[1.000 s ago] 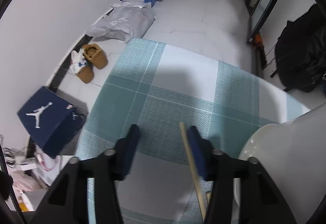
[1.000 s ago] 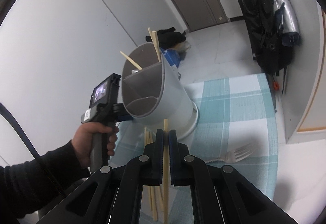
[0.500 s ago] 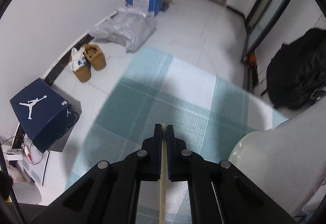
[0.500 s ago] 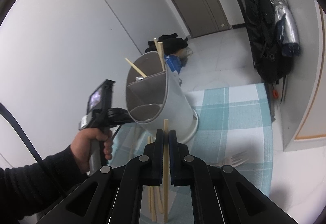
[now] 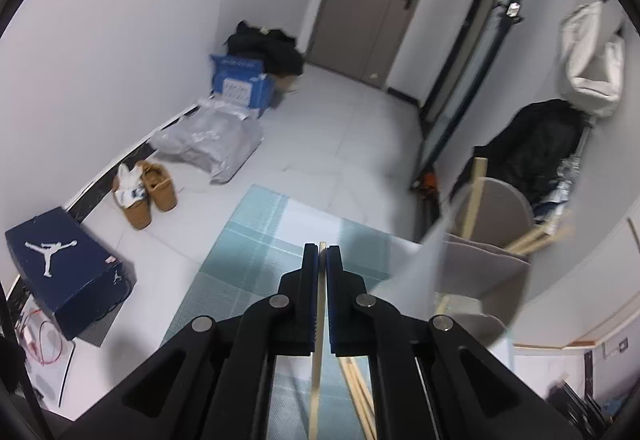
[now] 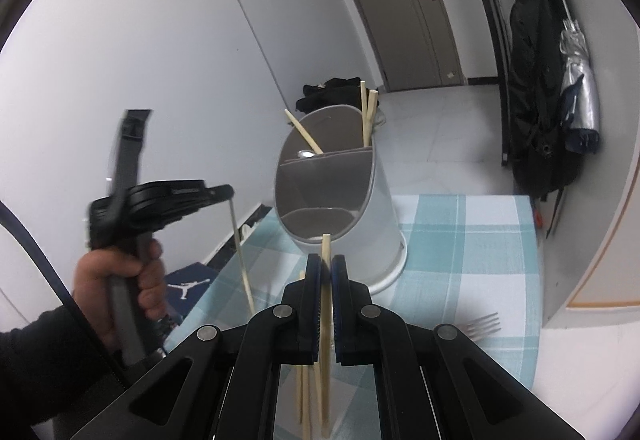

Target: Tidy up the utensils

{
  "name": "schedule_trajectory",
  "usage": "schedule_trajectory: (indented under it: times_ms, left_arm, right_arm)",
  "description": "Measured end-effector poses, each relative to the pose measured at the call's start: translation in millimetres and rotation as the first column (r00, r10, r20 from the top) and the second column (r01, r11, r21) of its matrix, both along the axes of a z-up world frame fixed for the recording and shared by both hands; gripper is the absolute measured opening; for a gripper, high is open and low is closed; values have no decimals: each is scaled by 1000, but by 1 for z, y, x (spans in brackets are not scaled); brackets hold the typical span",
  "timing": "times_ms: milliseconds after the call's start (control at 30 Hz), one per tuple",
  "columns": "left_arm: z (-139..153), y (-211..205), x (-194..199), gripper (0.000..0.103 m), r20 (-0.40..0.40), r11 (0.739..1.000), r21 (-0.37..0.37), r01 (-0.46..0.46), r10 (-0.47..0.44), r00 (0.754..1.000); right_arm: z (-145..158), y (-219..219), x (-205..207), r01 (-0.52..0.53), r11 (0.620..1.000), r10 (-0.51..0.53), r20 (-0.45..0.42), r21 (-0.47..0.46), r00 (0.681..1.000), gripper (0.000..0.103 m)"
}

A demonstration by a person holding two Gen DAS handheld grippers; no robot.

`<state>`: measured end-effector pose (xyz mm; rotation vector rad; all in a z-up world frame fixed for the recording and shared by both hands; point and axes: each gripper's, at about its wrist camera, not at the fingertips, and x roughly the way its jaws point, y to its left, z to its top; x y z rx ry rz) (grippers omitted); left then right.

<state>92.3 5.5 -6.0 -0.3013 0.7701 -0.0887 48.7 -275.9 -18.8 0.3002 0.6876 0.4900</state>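
The tablecloth is checked in pale teal and white. The utensil holder is white outside and grey-beige inside, and the chopsticks in it are pale wood. Both grippers are black with blue pads. A navy shoebox carries a white jumping figure. The slippers are tan, the door grey-brown, the sleeve black, the fork silver.

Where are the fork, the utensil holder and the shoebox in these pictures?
fork (image 6: 482, 323): right wrist view, on its tines, lying on the checked cloth.
utensil holder (image 6: 376, 236): right wrist view, on its white outer wall.
shoebox (image 5: 60, 260): left wrist view, on its dark blue lid.
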Motion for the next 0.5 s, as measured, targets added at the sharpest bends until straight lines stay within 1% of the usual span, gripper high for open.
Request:
schedule_trajectory:
  times_ms: [167,267,400,500]
  left_arm:
    - [7,3,-20,0,60,998,21,53,-54,997]
    - [11,6,-28,0,80,997,35,74,-77,994]
    - [15,5,-36,0,86,995,45,90,-94,992]
    - [18,1,-43,0,93,993,51,107,-112,989]
  right_arm:
    - [0,9,-3,18,999,-17,32,-33,999,4]
    - [1,12,-4,25,999,-23,40,-44,999,4]
    - [7,15,-5,35,998,-32,69,-57,997,4]
    - [7,17,-7,42,997,-38,73,-60,997,4]
